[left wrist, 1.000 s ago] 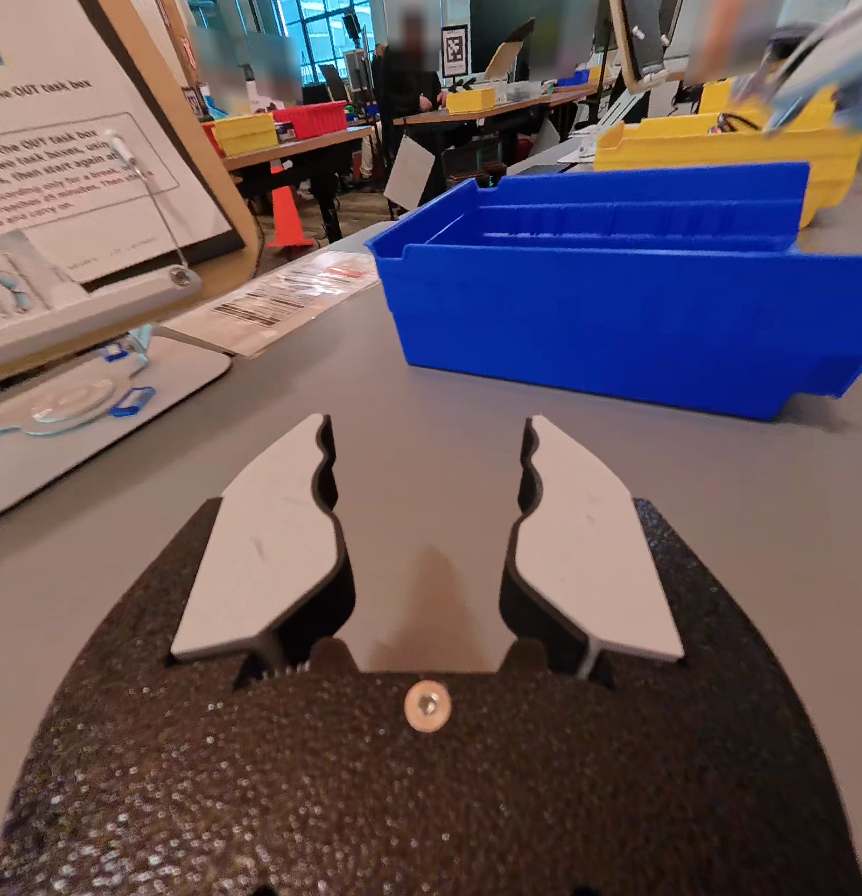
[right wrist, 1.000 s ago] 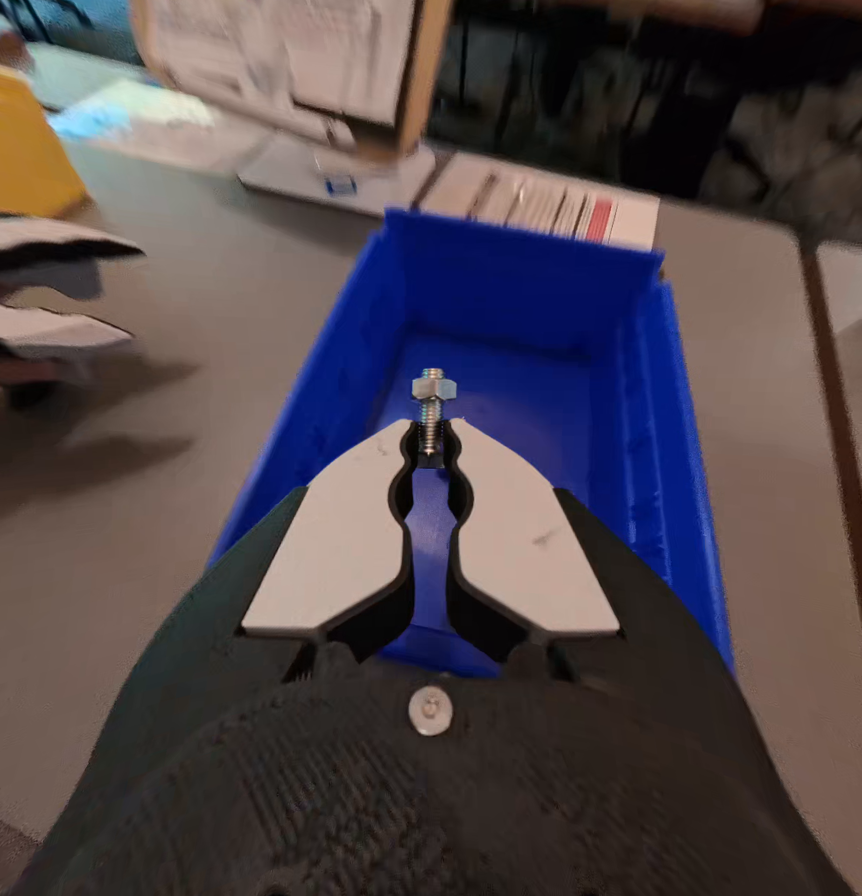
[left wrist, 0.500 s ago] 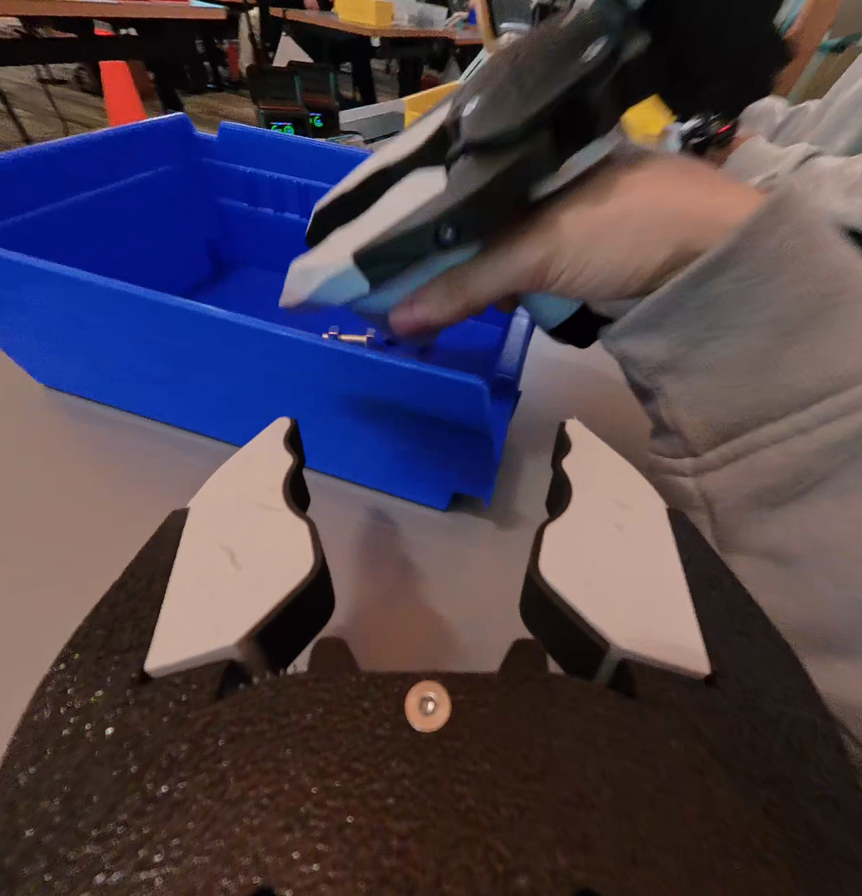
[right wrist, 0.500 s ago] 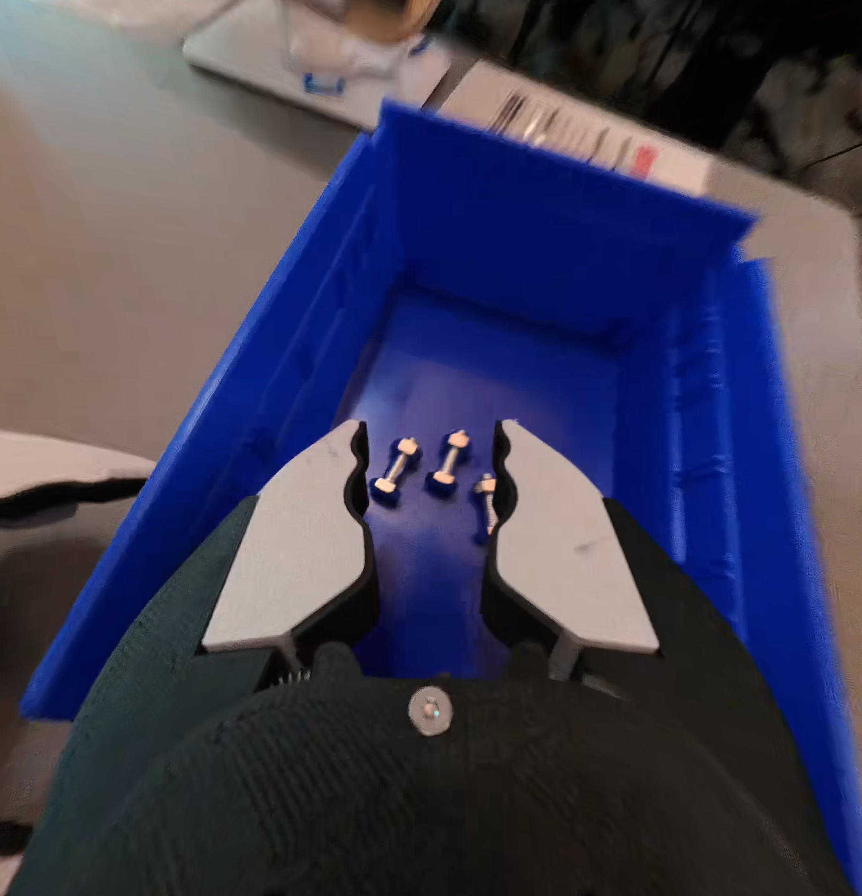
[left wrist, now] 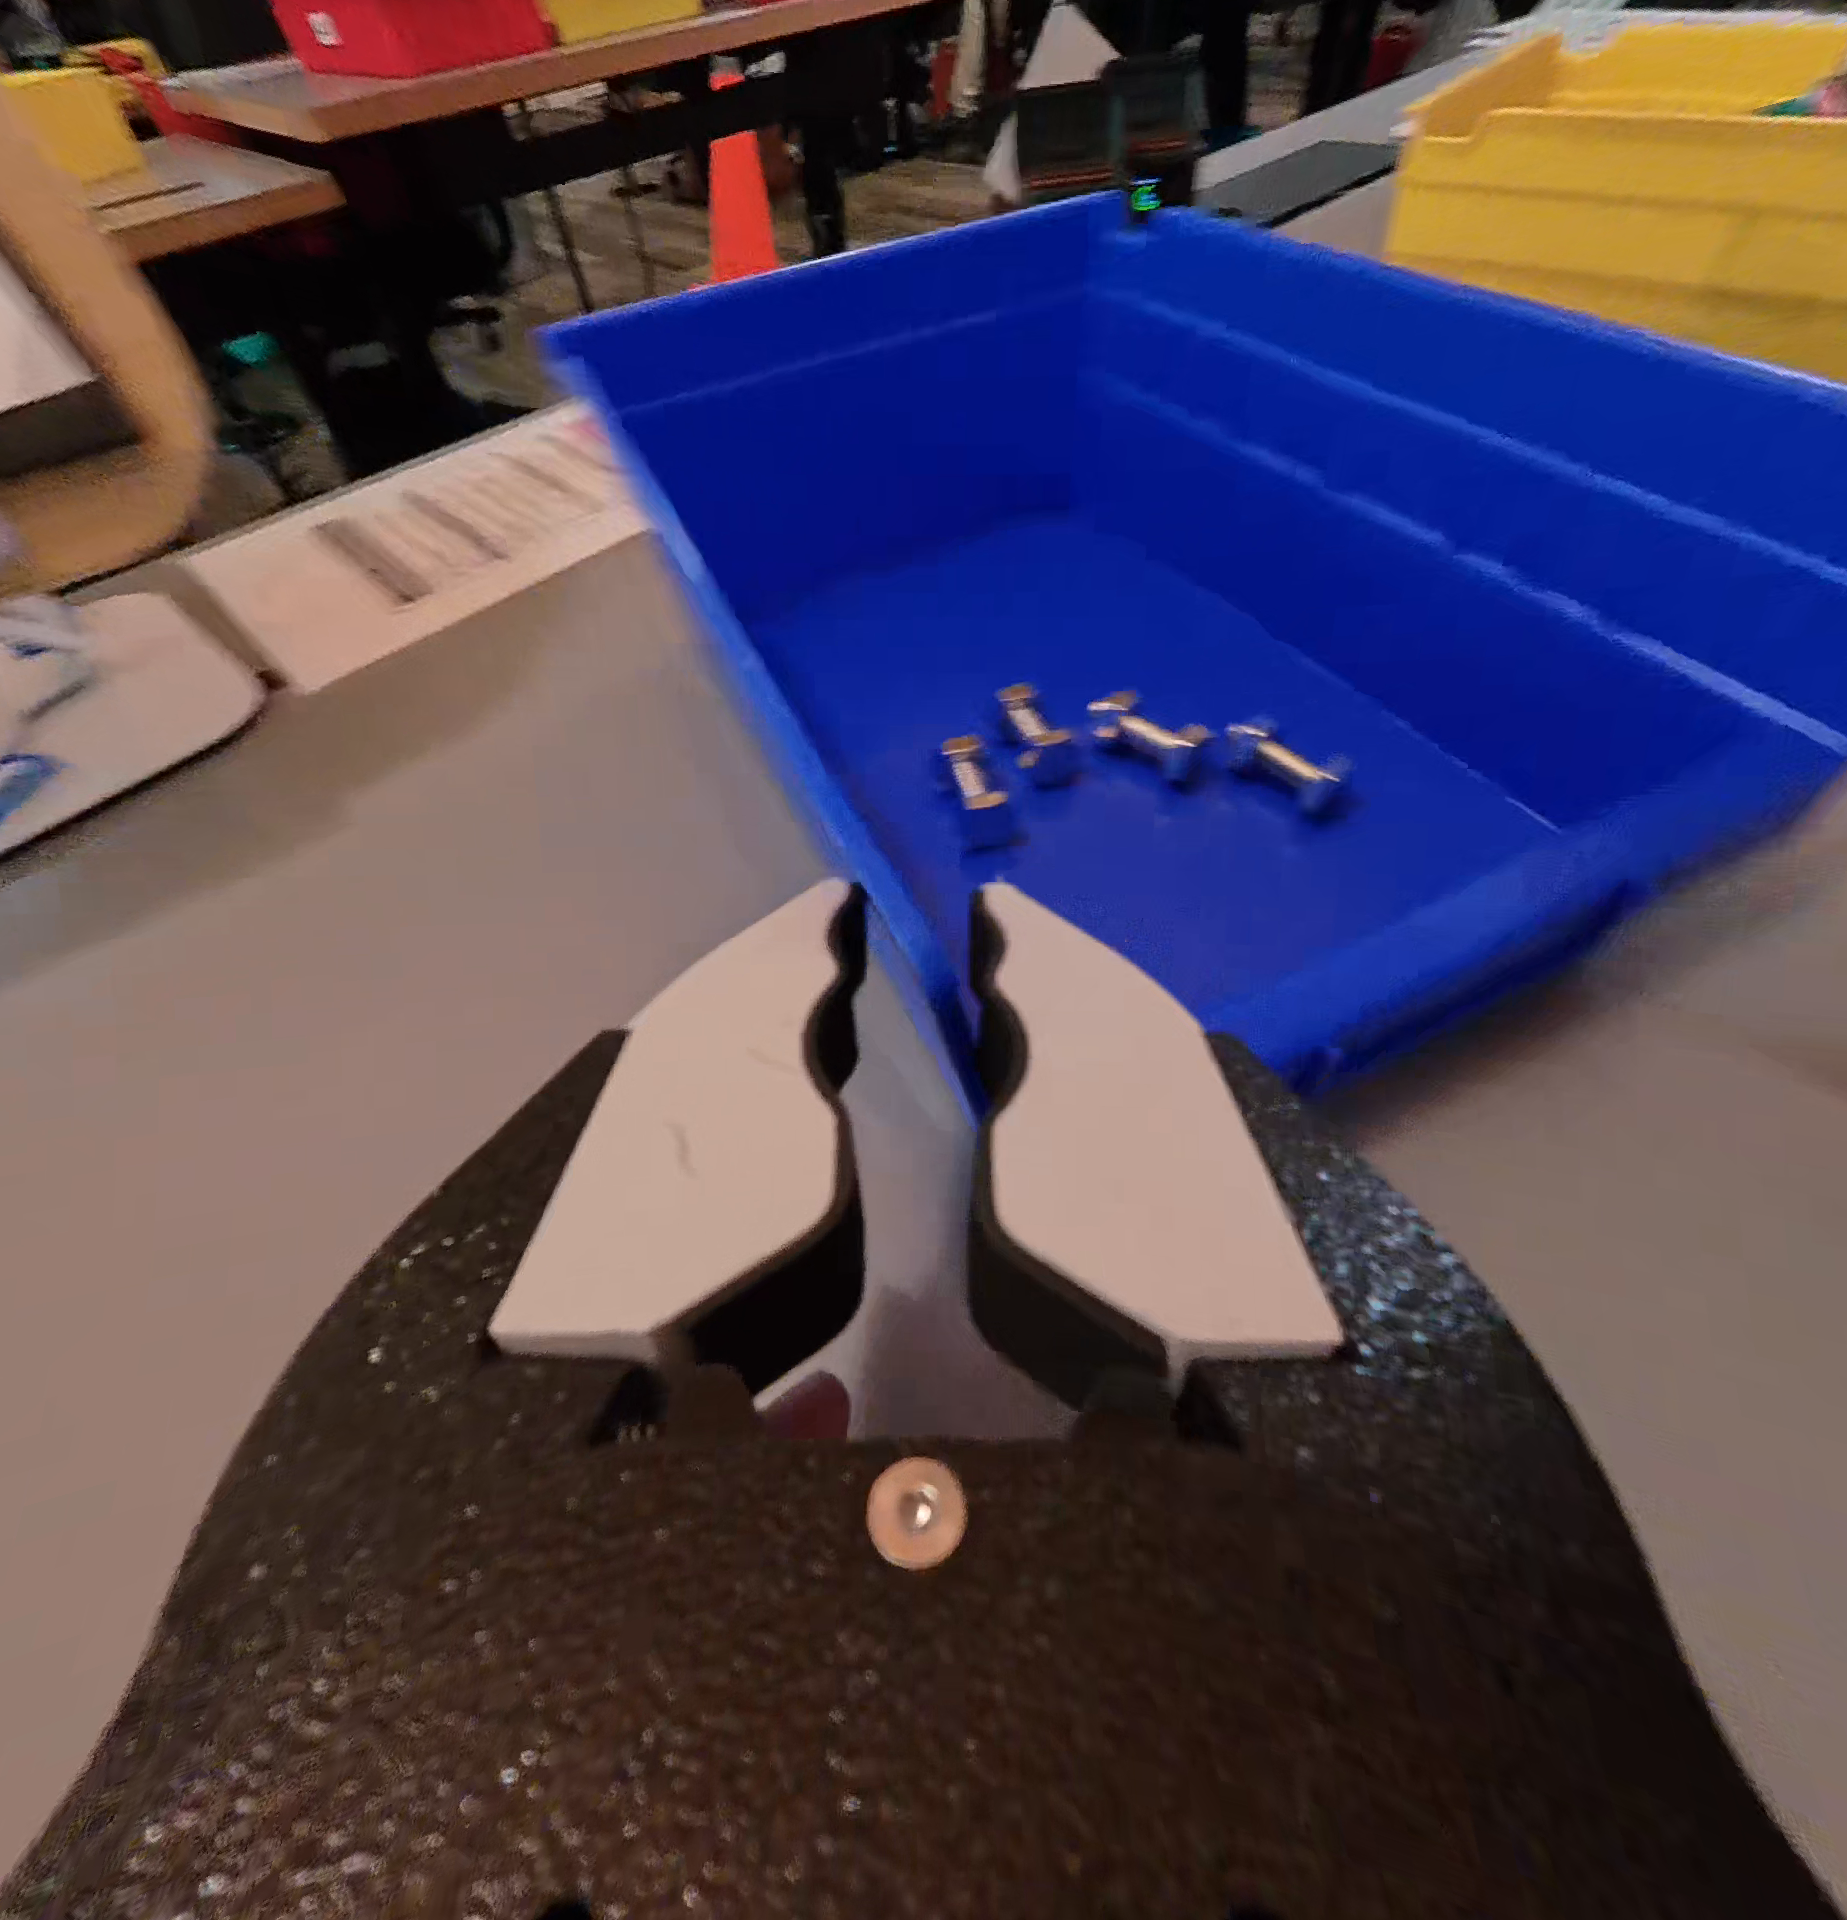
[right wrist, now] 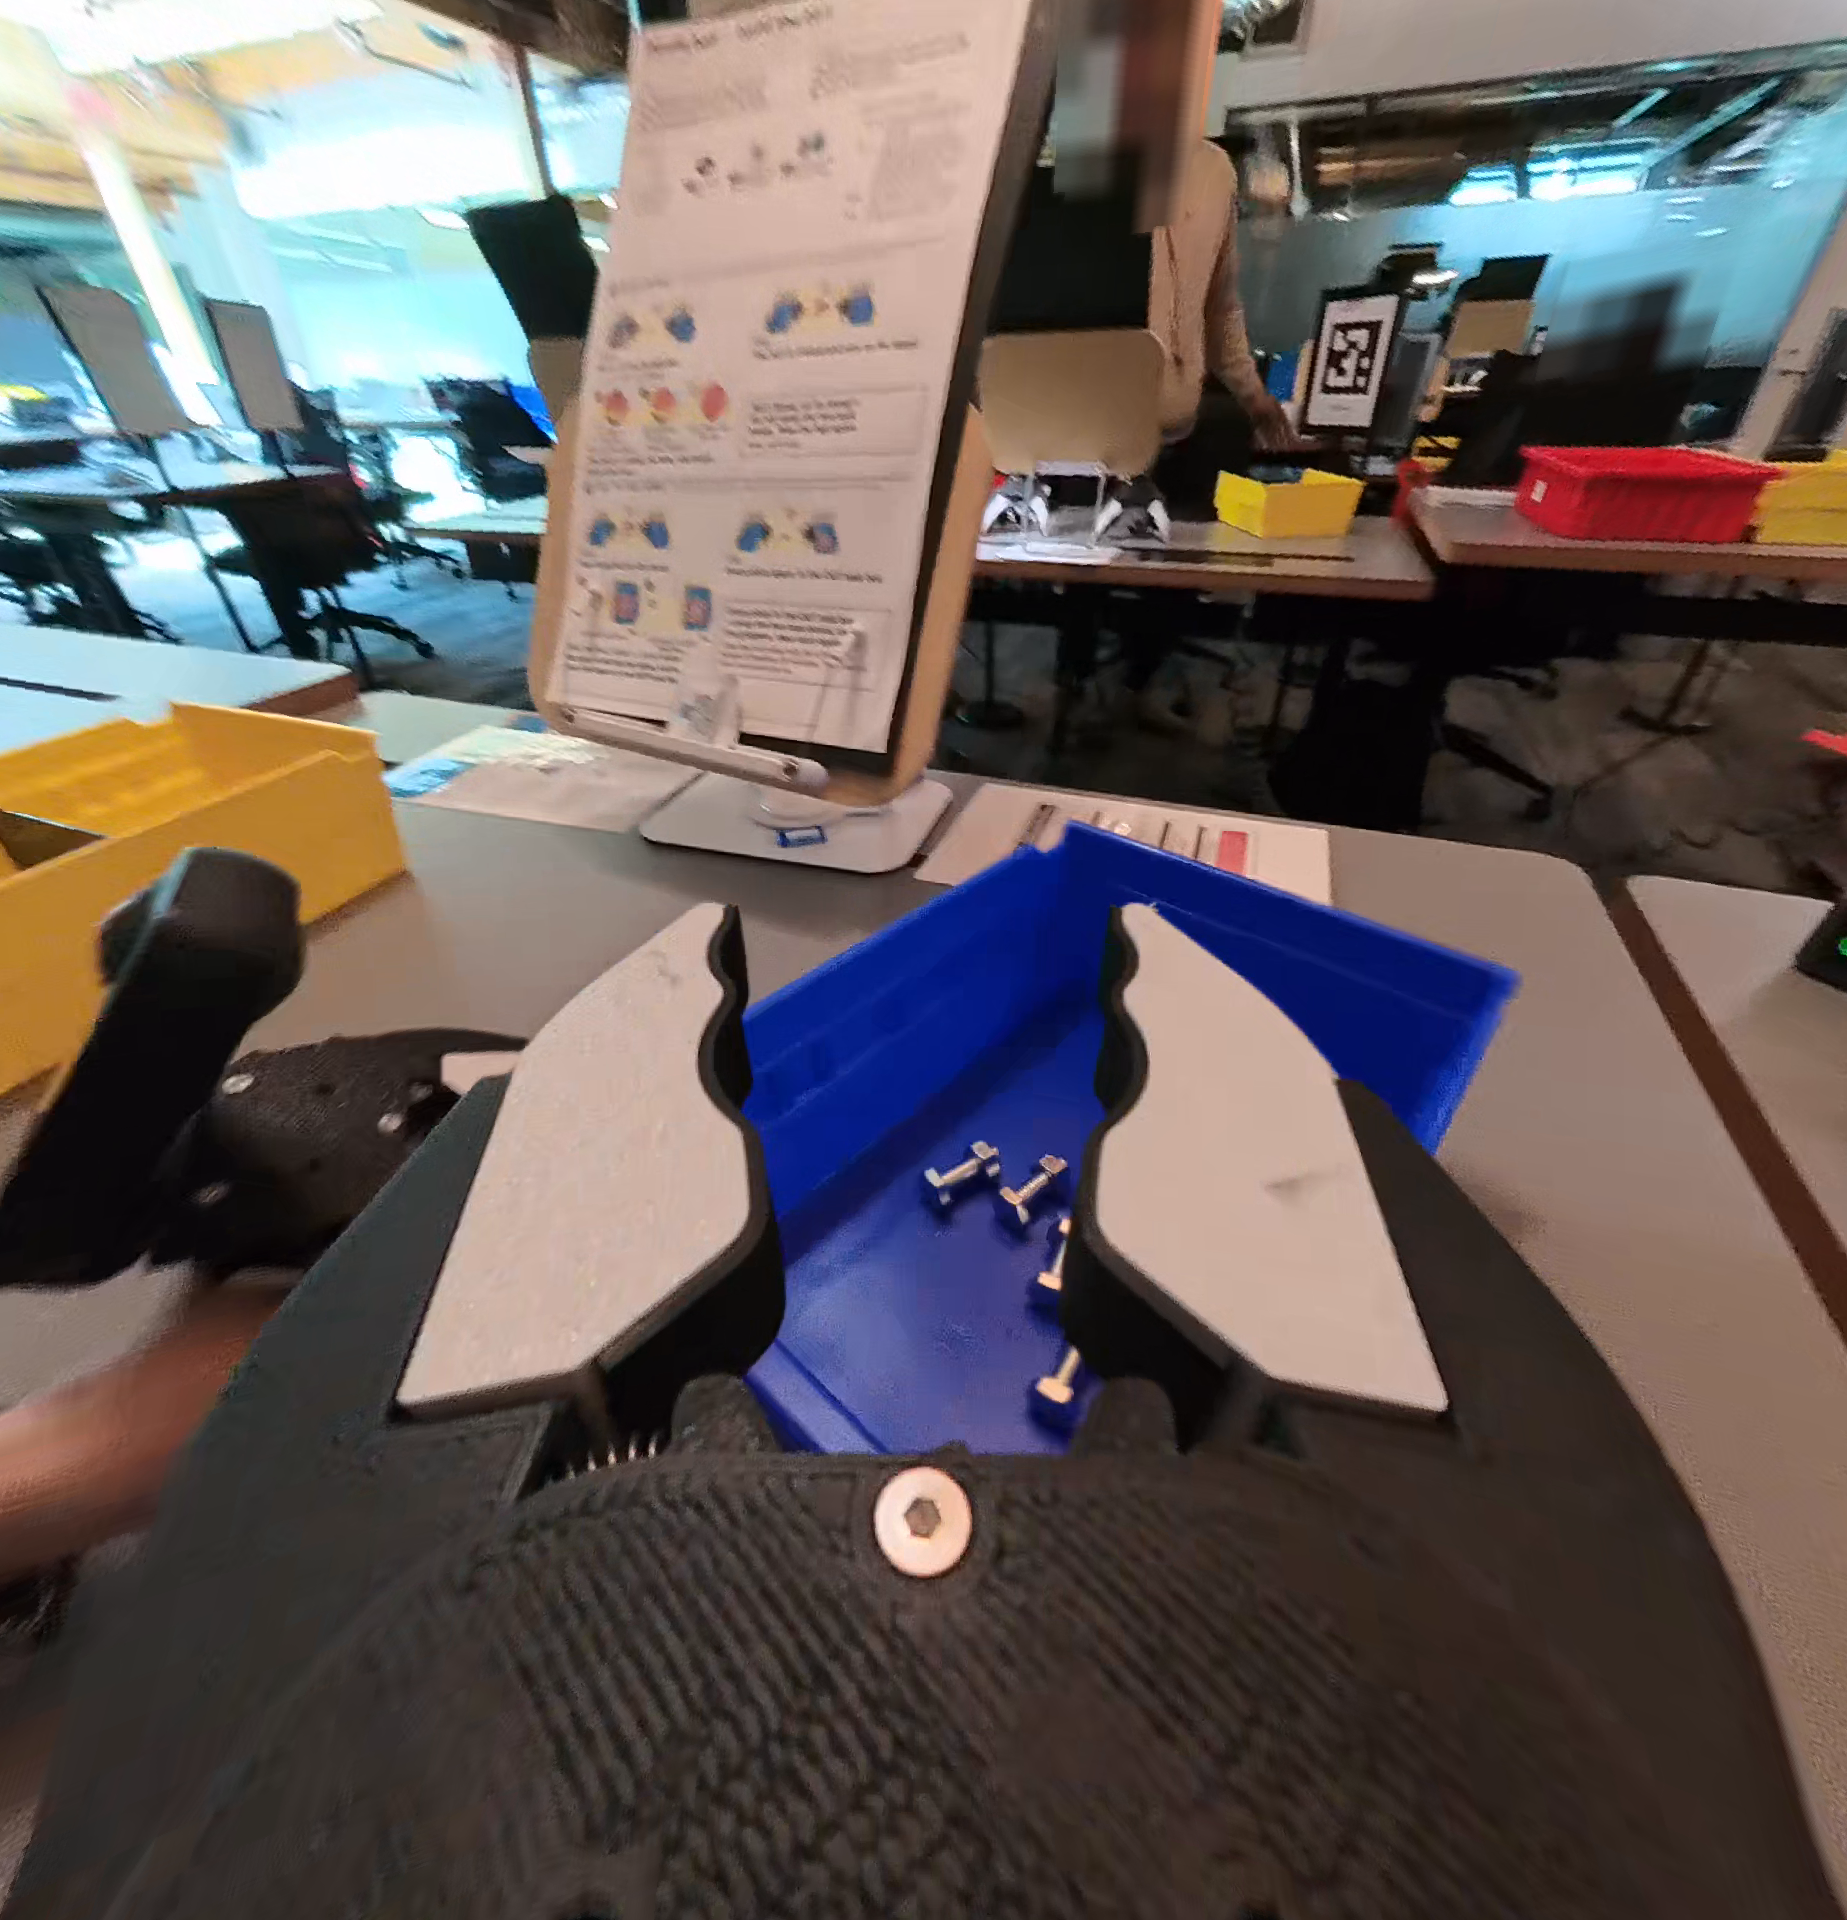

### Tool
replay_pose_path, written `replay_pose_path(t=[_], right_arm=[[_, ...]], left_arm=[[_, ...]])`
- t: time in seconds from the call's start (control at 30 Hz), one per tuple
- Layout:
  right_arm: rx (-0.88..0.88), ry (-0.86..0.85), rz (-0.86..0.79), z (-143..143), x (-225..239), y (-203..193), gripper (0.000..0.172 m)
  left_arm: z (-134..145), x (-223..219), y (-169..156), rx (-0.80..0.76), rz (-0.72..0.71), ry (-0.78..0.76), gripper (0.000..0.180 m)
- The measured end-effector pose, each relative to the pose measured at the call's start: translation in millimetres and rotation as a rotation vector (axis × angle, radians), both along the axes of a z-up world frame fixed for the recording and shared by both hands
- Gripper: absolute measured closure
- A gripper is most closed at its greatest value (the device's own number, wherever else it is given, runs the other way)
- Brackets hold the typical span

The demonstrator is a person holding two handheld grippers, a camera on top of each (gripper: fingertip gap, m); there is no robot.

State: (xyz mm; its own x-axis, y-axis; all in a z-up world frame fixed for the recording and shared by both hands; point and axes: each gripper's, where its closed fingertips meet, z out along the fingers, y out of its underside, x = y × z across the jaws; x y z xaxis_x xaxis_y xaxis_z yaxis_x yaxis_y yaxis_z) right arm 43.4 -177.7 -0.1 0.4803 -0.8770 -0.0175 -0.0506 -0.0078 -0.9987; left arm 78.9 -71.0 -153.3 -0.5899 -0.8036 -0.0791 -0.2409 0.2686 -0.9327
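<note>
We see the left claw (left wrist: 914, 904) drawn in to a narrow gap at the near left corner of the blue bin (left wrist: 1314, 436). The bin's left wall runs up between the two fingers. A strip of grey surface (left wrist: 379, 935) shows between the left finger (left wrist: 711, 1122) and that wall, so we read the claw as not clamped on anything. The right claw (right wrist: 924, 920) is spread wide above the near end of the bin and holds nothing. On the bin floor lie four small silver bolts (left wrist: 1137, 748) with nuts on them, loosely grouped toward the near left part of the bin. From the right claw's view they show below and between its fingers, touching neither. In that view the left claw's black body (right wrist: 212, 1091) sits just left of the bin. A yellow bin (right wrist: 171, 810) stands farther left of the blue bin. A stand holding a printed sheet (right wrist: 773, 416) rises behind the bin, and a flat paper (right wrist: 1158, 842) lies just beyond its far wall.
</note>
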Motion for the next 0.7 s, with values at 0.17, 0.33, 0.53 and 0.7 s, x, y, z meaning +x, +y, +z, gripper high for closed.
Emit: replay_pose_path(t=[0.17,0.33,0.53,0.7], right_arm=[[-0.042,0.001,-0.004,-1.3,-1.5,2.2,0.107],[0.003,0.001,0.059,2.1,-1.4,16.8,0.114],[-0.100,0.021,0.101,-6.0,-1.0,52.9,0.111],[-0.186,0.019,0.132,-10.8,-3.6,89.3,0.109]], left_arm=[[0.1,19.9,73.1,-0.012,0.006,0.056,0.177],[-1.1,10.0,98.7,-0.037,-0.117,0.048,0.175],[-6.1,26.9,84.3,-0.093,-0.162,0.135,0.171],[-2.7,36.9,79.4,-0.169,-0.184,0.154,0.178]])
